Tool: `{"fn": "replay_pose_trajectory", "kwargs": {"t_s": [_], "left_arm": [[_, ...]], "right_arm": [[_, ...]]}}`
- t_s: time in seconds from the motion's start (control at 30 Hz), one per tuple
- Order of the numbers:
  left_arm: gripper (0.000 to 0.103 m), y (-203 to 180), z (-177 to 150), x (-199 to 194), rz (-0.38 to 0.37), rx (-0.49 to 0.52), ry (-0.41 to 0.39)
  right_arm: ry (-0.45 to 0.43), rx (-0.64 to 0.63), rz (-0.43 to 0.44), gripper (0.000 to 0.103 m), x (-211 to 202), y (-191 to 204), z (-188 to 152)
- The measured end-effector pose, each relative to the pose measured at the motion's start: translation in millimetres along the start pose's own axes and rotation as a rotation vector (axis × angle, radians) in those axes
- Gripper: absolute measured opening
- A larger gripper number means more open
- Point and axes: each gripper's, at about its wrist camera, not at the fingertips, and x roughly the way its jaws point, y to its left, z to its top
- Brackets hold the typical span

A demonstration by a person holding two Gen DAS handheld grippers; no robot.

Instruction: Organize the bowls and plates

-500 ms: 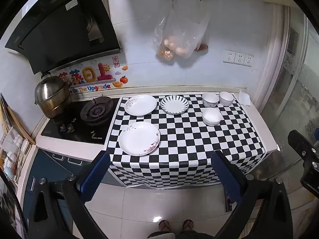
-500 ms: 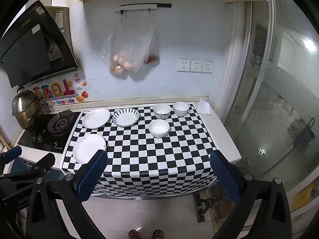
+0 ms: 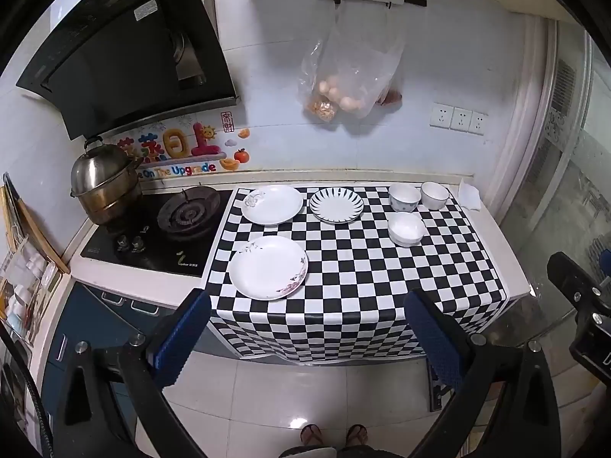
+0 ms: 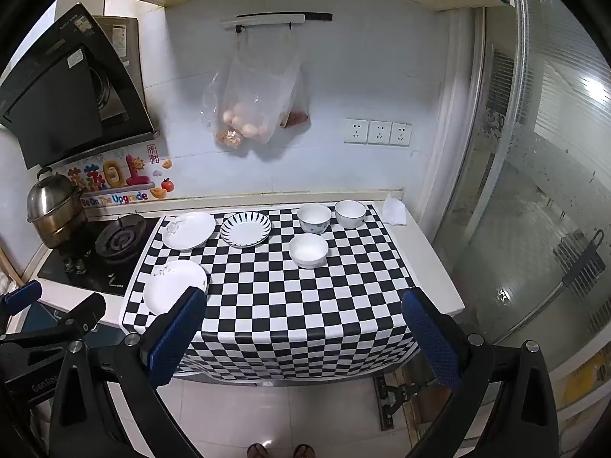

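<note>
Cloth [image 3: 362,286] bare along its front edge; my left gripper [image 3: 305,332] and right gripper [image 4: 301,328] hover spread wide, holding nothing.

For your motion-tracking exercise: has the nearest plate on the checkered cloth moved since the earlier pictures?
No. The nearest plate sits on the same squares of the checkered cloth, equally near the stove, as before.
</note>
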Motion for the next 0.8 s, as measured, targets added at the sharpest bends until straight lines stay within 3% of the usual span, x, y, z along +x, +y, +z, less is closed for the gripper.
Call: {"fn": "replay_pose_trajectory", "kwargs": {"t_s": [0.8], "left_arm": [[0.103,-1,15,-11,0.0,-0.017,-0.025]], "right_arm": [[-0.006,0.013,0.014,0.103,5,-7,-6]]}}
